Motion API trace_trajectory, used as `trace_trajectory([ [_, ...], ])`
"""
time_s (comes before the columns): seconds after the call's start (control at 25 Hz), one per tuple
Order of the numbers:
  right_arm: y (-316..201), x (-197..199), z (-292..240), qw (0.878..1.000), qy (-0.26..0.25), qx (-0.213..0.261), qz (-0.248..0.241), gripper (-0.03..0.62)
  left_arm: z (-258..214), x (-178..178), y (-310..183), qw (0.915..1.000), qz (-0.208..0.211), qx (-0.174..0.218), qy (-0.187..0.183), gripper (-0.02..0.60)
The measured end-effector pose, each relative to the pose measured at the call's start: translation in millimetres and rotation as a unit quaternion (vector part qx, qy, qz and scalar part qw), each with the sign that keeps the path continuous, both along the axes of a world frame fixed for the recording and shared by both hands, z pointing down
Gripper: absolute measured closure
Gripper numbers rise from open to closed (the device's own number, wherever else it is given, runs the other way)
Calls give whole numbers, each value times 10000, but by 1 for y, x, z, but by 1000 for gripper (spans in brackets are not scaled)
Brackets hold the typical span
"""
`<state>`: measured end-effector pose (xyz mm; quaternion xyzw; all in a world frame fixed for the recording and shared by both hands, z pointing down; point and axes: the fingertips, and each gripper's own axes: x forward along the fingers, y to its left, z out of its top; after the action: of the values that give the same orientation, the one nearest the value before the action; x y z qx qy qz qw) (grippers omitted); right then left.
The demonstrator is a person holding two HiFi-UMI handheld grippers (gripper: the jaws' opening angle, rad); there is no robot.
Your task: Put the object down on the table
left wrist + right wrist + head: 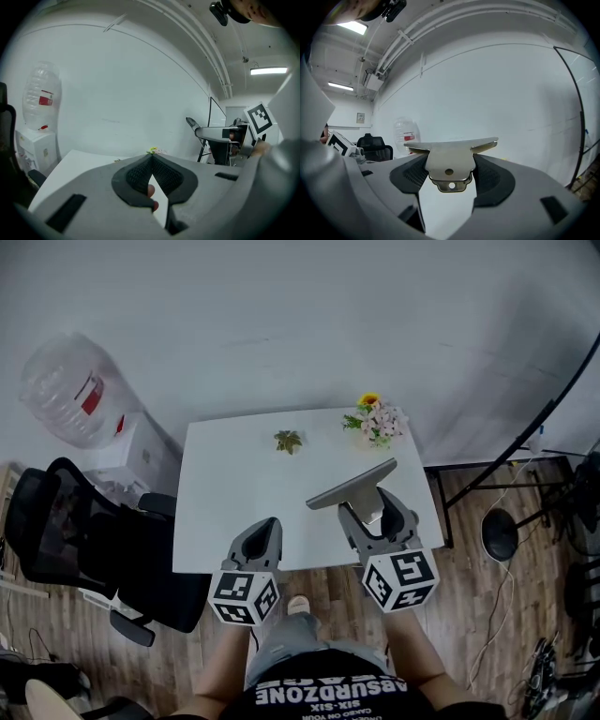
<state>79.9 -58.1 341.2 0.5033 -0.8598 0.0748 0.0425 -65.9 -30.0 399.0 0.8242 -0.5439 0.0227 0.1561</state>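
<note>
While the flat metal object [352, 486] is pinched by its tab in the right gripper [368, 506] above the table's [234, 484] near edge, its long axis set crosswise to the jaws, the left gripper [270, 527] is seen pressed together, empty.

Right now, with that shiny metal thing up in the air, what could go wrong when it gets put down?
1. The right tongs pinch the metal tool only by its small tab, and the long blade sticks out sideways. It might tip or slip out.
2. The flowers stand just beyond the blade, so a swing might knock them over.
3. The tool hangs near the front of the table. Dropped too early, it could clatter off.
</note>
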Motion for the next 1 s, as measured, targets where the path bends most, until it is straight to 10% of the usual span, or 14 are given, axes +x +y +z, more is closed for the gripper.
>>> trace_trajectory([
  [1.0, -71, -36, 44, 9987, 214, -416, 182, 307, 22, -40, -79, 9997, 210, -132, 56, 577],
])
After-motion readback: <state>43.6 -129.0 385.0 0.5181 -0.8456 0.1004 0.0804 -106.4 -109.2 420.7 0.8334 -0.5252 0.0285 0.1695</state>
